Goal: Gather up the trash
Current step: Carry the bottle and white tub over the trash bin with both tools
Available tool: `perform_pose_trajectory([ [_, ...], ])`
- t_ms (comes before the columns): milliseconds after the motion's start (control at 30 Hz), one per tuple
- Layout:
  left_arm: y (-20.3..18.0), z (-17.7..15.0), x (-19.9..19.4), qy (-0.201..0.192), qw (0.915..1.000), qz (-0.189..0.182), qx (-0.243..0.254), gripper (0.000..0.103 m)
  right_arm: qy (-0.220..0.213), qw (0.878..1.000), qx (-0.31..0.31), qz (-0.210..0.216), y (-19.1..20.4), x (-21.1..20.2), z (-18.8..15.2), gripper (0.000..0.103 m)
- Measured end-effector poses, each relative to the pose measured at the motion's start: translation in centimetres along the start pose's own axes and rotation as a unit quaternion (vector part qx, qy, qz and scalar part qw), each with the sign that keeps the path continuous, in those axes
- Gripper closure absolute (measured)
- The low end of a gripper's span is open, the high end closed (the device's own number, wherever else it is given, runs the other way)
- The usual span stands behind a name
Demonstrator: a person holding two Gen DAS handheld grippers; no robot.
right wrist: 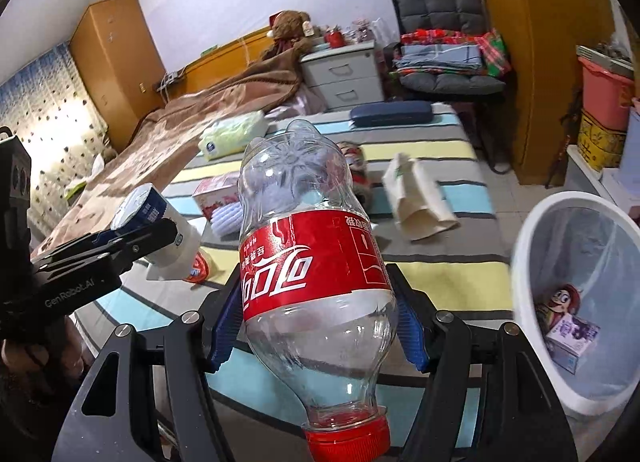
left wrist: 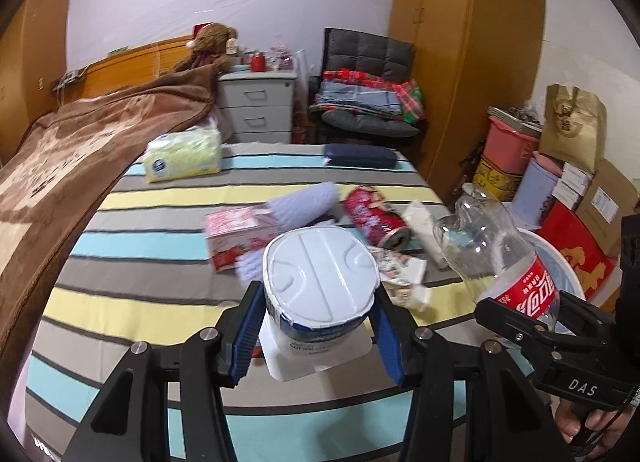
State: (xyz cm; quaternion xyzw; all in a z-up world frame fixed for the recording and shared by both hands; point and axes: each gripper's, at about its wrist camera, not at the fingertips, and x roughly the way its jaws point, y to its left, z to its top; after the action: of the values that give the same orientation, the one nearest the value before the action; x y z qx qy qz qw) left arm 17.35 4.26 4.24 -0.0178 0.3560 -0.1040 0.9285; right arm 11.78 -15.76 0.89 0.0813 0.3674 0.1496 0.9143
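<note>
- A brown fleece blanket covers the left part of the bed, whose striped sheet shows bands of grey, yellow and pale blue.
- A pale green pack of tissues lies near the blanket's edge.
- The left gripper pinches a white plastic cup with a blue band and a sealed white lid, its blue pads pressed against both sides, above the sheet.
- Beyond the cup lie a red and white carton, a red printed can on its side and a crumpled cream paper bag.
- The right gripper clamps an empty clear plastic cola bottle with a red label, red cap toward the camera.
- A white round bin with a clear liner stands on the floor right of the bed; a small purple carton lies inside.
</note>
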Motion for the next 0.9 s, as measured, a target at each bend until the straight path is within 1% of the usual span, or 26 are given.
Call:
perform_pose_trajectory([
  [167, -3.1, 0.3, 0.4, 0.002, 0.9996, -0.016, 0.022, 0.051, -0.009, 1.000, 0.014, -0.017, -1.6, -1.1, -0.1, 0.036],
  [333, -6.9, 0.6, 0.8, 0.001, 0.9980, -0.043, 0.046, 0.051, -0.021, 0.999, 0.034, -0.037, -3.6, -2.6, -0.3, 0.036],
  [467, -9.8, 0.9, 1.5, 0.004, 0.9961, -0.062, 0.063, 0.051, -0.032, 0.996, 0.051, -0.062, -5.5, -4.1, -0.6, 0.036],
  [767, -16.7, 1.0, 3.0, 0.015, 0.9886, -0.112, 0.100, 0.051, -0.042, 0.989, 0.089, -0.111, -9.6, -6.3, -1.1, 0.035],
  [900, -19.6, 1.2, 4.2, 0.023, 0.9842, -0.131, 0.117, 0.051, -0.035, 0.985, 0.102, -0.138, -11.3, -6.3, -1.2, 0.036],
])
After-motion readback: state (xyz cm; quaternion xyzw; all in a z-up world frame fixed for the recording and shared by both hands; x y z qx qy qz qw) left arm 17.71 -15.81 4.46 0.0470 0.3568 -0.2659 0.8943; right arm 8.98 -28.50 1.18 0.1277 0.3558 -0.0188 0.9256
